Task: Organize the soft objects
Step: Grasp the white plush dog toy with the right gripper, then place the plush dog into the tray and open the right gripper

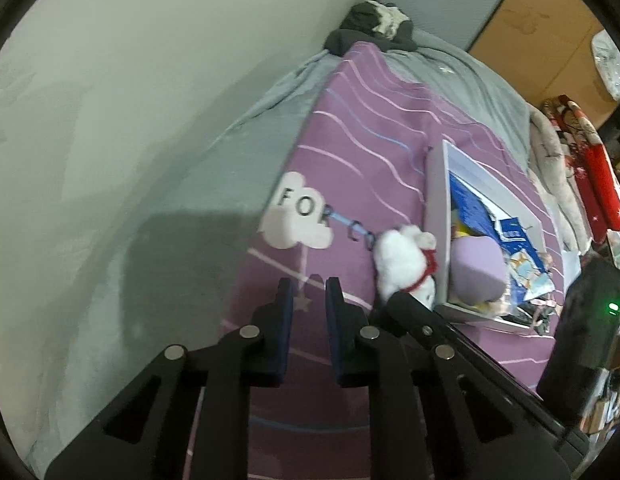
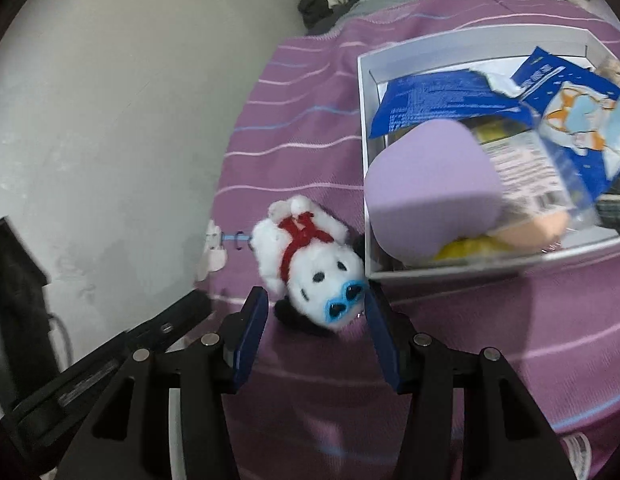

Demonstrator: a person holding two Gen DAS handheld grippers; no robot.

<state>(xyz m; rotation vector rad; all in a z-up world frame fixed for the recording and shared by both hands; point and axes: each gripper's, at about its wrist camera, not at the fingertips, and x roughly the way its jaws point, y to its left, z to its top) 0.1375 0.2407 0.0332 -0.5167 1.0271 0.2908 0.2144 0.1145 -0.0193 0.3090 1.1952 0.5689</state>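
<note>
Now right gripper (image 2: 316, 312) fingers spread around the plush dog (image 2: 310, 268) — left gripper (image 1: 308, 292) fingers apart, empty

Right hand-held gripper (image 2: 316, 312) spread wide, empty. Left hand-held gripper (image 1: 309, 294) narrowly parted (nothing between pads), both angled down over bed.
</note>
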